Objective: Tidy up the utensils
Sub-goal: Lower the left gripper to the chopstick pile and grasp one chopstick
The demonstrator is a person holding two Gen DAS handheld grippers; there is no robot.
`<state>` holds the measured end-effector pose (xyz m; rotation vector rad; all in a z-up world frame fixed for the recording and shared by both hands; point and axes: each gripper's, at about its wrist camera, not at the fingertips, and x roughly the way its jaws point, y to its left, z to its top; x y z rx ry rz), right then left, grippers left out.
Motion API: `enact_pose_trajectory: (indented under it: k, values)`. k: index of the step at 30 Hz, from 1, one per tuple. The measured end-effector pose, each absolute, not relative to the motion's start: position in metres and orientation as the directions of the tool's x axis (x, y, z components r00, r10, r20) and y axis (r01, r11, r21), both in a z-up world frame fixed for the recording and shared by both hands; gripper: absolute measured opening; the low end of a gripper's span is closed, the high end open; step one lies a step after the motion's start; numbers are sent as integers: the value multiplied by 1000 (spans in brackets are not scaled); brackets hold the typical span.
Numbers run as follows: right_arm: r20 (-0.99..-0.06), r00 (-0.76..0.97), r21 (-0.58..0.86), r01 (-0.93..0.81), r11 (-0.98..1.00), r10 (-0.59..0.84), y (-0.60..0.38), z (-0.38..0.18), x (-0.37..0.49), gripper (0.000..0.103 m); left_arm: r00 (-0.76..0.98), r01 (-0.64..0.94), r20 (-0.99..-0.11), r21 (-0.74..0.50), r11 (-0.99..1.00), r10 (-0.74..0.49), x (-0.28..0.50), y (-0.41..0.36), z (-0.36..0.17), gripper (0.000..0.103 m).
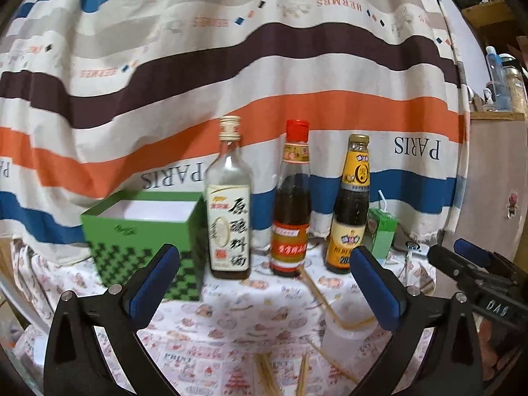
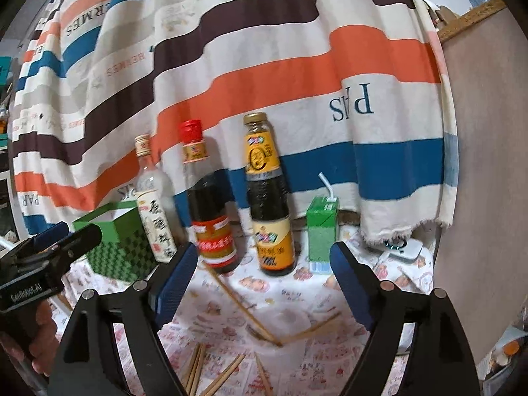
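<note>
Chopsticks (image 2: 244, 307) lie scattered on the near part of the table (image 2: 290, 297), some crossed in a cup (image 1: 346, 336), more at the near edge. Left gripper (image 1: 264, 280) hovers level above them, jaws spread wide, nothing between. Right gripper (image 2: 264, 280) hangs alongside, also spread and empty. Beyond, three bottles (image 1: 290, 204) stand in a row, green box (image 1: 142, 241) far left, juice carton (image 2: 321, 231) right, striped cloth (image 1: 264, 66) behind.

We see the left gripper (image 1: 264, 283) spread wide, nothing between its pads. Loose chopsticks (image 1: 316, 293) lie near the tabletop's (image 1: 231, 323) front edge; three bottles (image 1: 290, 198) and green box (image 1: 142, 231) stand toward its rear.
</note>
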<state>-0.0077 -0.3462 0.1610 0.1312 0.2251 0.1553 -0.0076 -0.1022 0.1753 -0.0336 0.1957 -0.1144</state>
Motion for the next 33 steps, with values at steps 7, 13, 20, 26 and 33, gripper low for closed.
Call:
enact_pose_trajectory:
  k: [7,13,20,26,33]
  values:
    - [-284,938,187,-147,971,196,-345,115,-27,86,977,-17,-213,-7,1000,15,-35,-80,120,102]
    - [-382,909,184,-101,978,166,-341,63,-13,86,946,33,-321,-9,999,-34,-25,-62,71,102]
    - [-527,838,217,-27,976,140,-356,17,20,86,843,34,-534,-75,997,-69,4,-64,11,102]
    - [-574,810,220,11,975,121,-359,4,28,86,748,100,-650,-92,991,-136,10,-85,-14,102]
    - [-584,804,195,5,981,111,-352,3,29,86,700,129,-689,-135,982,-187,14,-86,-20,69]
